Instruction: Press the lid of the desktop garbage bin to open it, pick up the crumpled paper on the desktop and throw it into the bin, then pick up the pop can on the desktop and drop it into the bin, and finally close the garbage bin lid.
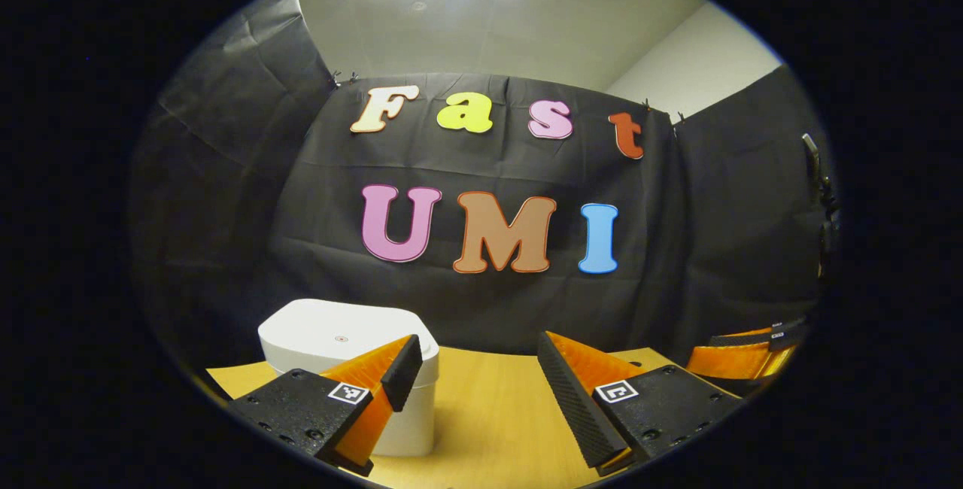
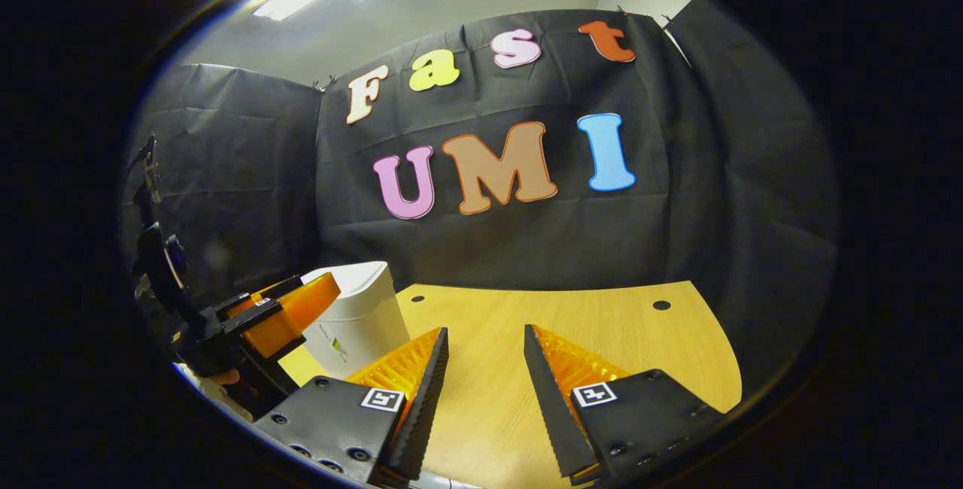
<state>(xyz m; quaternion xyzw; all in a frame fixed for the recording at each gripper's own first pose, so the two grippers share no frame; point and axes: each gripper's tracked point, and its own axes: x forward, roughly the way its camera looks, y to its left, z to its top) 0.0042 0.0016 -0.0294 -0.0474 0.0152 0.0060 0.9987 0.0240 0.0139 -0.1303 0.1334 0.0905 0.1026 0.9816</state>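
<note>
While both jaws gape empty, I'd bring my left gripper [image 1: 474,391] squarely onto the white bin's lid [image 1: 338,331] at ten o'clock, right gripper [image 2: 481,391] idle.

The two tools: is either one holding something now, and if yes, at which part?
Nothing is held. The left tool and the right tool both stand open over the wooden table, with only bare table between their fingers.

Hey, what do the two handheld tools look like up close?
The left tool and the right tool look alike: two wedge-shaped fingers with ribbed inner faces, each mounted on a black bolted plate carrying a small square black-and-white marker.
</note>
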